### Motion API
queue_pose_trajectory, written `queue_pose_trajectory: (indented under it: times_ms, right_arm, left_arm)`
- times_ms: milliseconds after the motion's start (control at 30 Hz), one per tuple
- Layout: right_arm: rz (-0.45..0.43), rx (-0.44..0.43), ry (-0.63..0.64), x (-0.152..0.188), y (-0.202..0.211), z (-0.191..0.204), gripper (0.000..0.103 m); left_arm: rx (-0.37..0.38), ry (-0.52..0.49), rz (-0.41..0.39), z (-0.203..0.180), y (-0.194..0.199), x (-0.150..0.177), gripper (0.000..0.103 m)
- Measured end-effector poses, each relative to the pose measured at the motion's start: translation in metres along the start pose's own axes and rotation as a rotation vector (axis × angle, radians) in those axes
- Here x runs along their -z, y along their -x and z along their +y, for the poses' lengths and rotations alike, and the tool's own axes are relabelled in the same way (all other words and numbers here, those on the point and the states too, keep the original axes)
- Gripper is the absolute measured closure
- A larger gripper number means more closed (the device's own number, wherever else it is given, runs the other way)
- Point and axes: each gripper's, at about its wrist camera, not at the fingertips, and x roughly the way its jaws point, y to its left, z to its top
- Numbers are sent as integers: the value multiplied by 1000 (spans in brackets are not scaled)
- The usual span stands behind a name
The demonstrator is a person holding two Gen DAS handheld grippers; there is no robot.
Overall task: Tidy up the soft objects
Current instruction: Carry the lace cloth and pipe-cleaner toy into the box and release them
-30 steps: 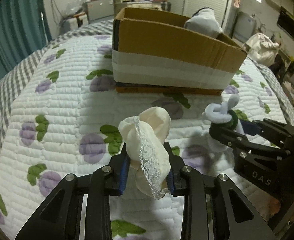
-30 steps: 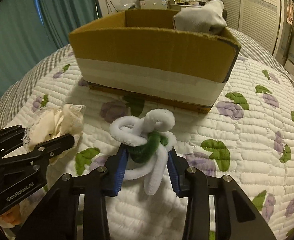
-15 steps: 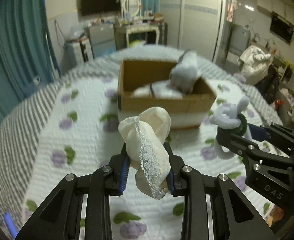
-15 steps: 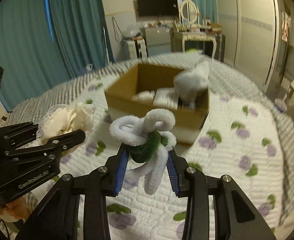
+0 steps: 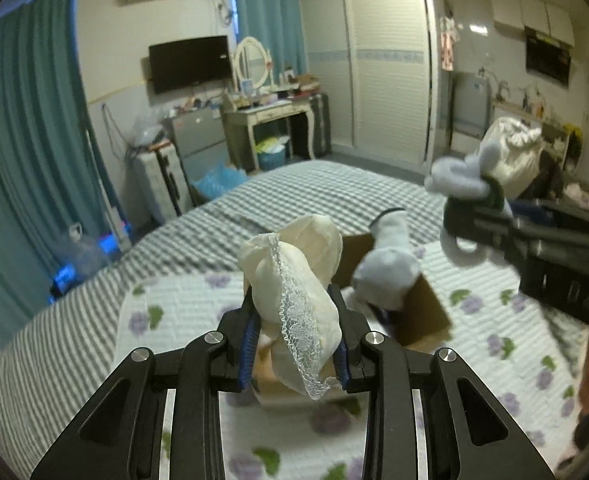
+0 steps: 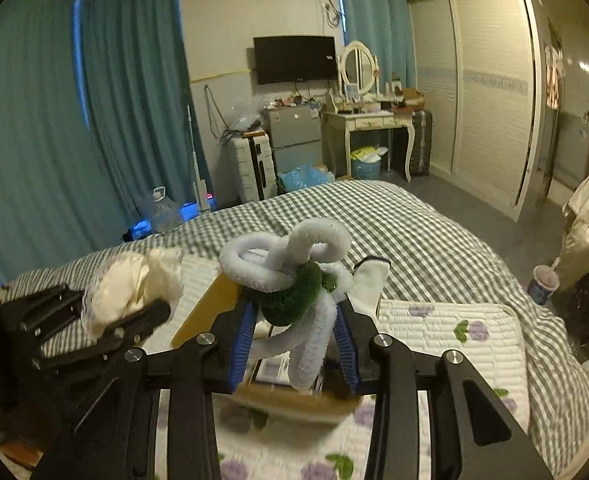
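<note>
Above the cardboard box (image 5: 422, 312), both grippers clamp soft bundles.

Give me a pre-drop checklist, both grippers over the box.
1. Left gripper shut on the cream lace cloth: ok, pinched between the blue pads.
2. Right gripper shut on the white-and-green chenille twist: ok, held firmly.
3. Cardboard box below both grippers: ok, its rim shows under each load in both wrist views.
4. Room in the box: cannot tell; a grey-white plush already stands in it and the loads hide most of the floor.
5. Grippers apart from each other: ok, a gap shows between them in both views.
6. Loose ends clear of the rim: cannot tell; cloth hem and twist tail hang low, image blurred.
</note>
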Motion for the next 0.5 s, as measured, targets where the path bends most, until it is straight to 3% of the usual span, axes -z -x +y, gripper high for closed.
queue_pose_trajectory:
  times_ms: [300,500]
  right_arm:
    - [126,15,-61,-3,-120,-35,66]
    - [151,17,-37,5,-157,-37,64]
  left_arm:
    - [24,-16,109,5,-101,15,73]
    - [67,-25,129,2,-120,22,73]
